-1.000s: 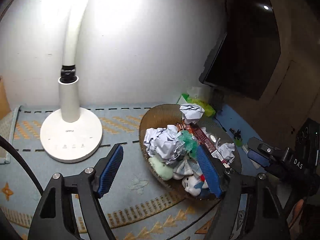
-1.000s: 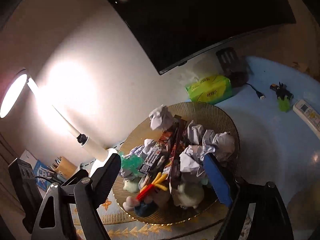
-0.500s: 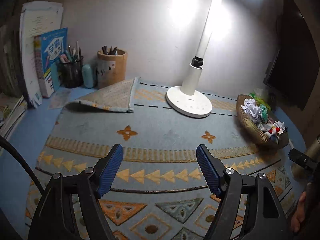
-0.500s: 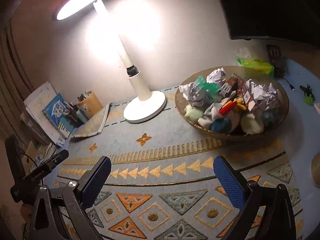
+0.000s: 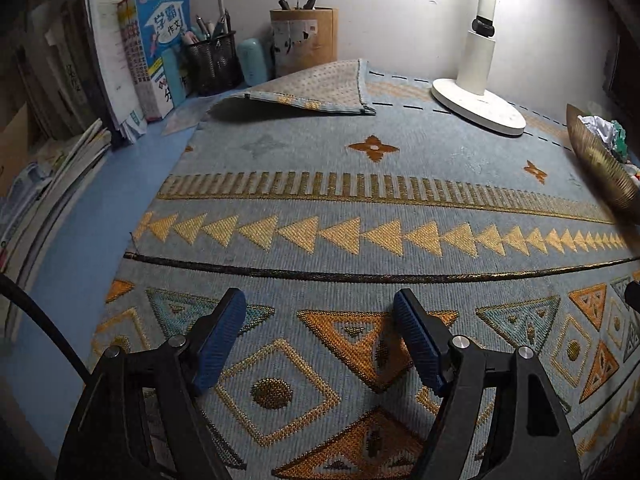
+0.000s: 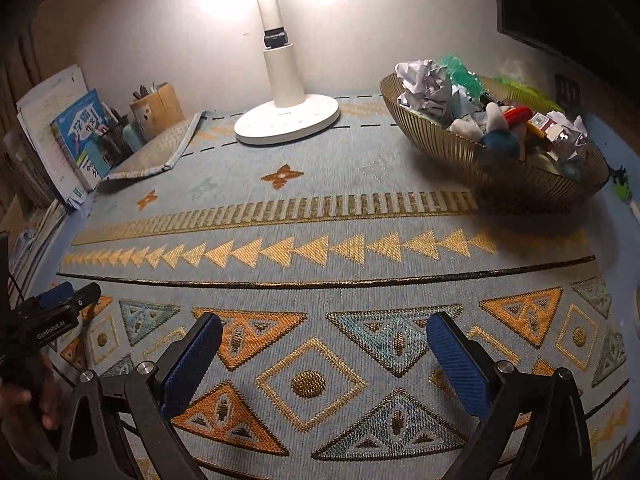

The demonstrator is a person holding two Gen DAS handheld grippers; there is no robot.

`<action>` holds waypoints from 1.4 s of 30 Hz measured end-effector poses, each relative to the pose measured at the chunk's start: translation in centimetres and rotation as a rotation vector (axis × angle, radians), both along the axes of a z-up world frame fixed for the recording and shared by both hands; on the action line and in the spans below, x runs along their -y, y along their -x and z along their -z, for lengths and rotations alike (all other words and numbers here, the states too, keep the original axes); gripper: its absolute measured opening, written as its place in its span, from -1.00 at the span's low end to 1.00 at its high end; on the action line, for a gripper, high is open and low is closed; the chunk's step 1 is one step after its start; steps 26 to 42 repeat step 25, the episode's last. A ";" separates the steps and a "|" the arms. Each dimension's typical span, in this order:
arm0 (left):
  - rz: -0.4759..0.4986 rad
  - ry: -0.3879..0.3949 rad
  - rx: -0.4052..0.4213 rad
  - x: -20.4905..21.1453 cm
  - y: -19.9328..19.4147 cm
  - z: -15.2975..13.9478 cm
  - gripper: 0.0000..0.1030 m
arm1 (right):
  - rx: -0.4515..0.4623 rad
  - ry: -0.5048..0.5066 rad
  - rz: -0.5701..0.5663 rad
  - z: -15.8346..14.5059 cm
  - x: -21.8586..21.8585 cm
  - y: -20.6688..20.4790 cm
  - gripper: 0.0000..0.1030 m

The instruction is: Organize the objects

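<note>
Heaped gold bowl (image 6: 460,148) on mat (image 6: 320,208)

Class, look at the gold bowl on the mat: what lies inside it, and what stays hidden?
The bowl holds crumpled paper, a green wrapper, plush toys and small packets. Whatever lies beneath the pile, and the bowl's bottom, is covered.

Lamp (image 6: 280,80) glare, dim fisheye edges
</note>
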State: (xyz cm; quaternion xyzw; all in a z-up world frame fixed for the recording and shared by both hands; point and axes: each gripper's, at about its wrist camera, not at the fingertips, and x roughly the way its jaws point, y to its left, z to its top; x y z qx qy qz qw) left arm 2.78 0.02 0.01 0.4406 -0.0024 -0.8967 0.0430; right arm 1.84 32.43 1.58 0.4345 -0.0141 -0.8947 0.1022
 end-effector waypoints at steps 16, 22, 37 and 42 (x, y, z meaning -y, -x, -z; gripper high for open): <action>-0.096 -0.048 0.026 1.9 1.2 0.7 1.00 | 0.020 -0.126 -0.118 2.5 1.4 4.3 1.00; -0.095 -0.051 0.024 1.9 1.2 0.6 1.00 | 0.019 -0.132 -0.120 2.5 1.5 4.4 1.00; -0.093 -0.051 0.023 1.9 1.3 0.7 1.00 | 0.019 -0.132 -0.120 2.5 1.5 4.4 1.00; -0.093 -0.051 0.023 1.9 1.3 0.7 1.00 | 0.019 -0.132 -0.120 2.5 1.5 4.4 1.00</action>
